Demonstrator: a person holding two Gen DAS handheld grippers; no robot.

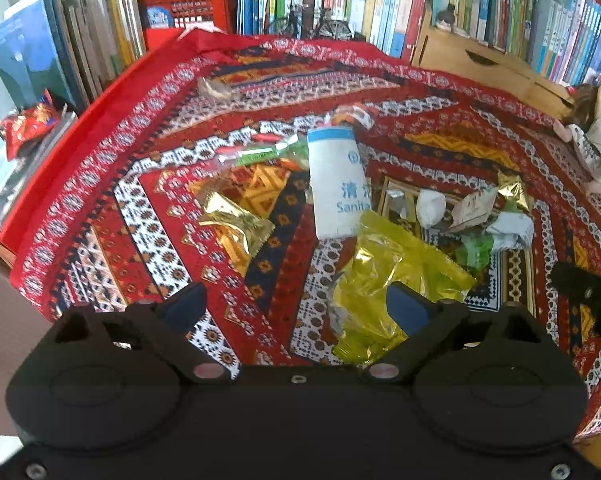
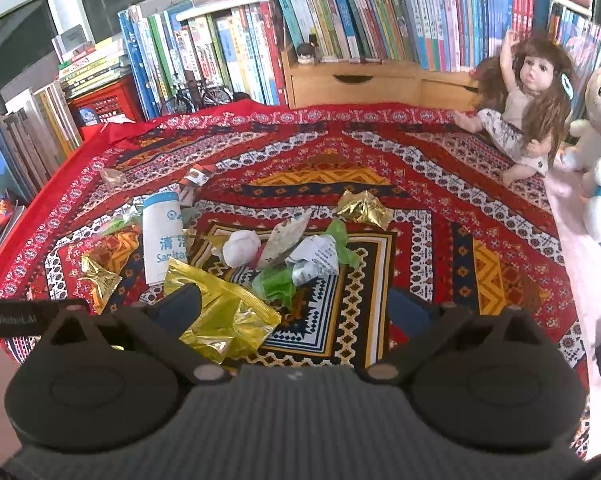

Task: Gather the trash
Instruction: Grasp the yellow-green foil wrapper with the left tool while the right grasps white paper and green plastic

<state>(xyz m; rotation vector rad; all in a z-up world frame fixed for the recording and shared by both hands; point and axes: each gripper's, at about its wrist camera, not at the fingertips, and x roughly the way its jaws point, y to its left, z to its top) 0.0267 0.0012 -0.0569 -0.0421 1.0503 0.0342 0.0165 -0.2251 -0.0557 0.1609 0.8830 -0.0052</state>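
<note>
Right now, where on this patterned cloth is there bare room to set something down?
The far stretch of the cloth, between the litter and the wooden drawers, is bare. So is the right side between the gold wrapper and the doll. It is crowded near the middle and left: the white packet, yellow wrapper and crumpled paper lie close together.

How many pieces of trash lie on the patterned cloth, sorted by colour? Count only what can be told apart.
Gold wrappers: 2
Yellow wrapper: 1
White and blue bag: 1
White crumpled pieces: 2
Green pieces: 2
Printed paper scrap: 1
Clear wrapper: 1
Red and white wrapper: 1
Total: 11
</note>
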